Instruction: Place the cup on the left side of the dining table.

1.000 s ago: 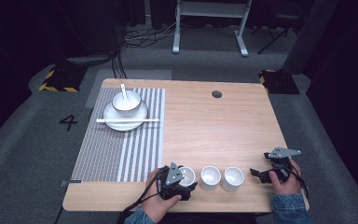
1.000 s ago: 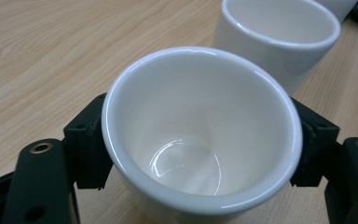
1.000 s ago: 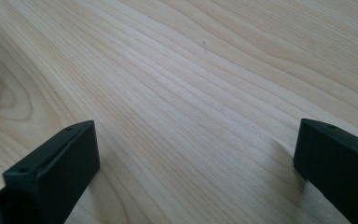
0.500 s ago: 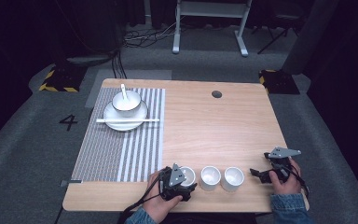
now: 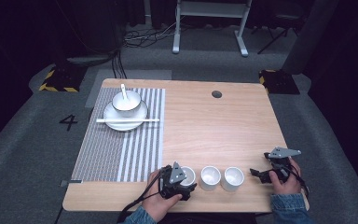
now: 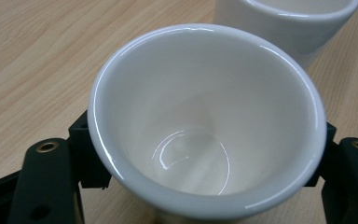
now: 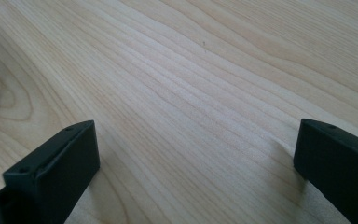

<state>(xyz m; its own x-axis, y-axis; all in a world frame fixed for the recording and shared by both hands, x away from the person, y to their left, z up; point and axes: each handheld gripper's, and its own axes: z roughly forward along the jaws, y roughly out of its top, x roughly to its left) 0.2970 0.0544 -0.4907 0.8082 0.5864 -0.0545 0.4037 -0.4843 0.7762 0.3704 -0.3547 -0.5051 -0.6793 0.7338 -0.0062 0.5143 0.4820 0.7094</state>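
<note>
the left gripper [image 5: 182, 183] has its fingers clamped on the white cup [image 6: 205, 121], glazed, slick and breakable, best gripped across its outer wall.

Dark studio lab (numbered floor [image 5: 68, 122], hazard-taped stands [image 5: 57, 82])

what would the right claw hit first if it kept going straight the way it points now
Probably the nearest white cup. In the high view the right claw points left along the table toward the row of cups. Its own view shows bare wood ahead between the open jaws, with a pale edge at far left.
</note>
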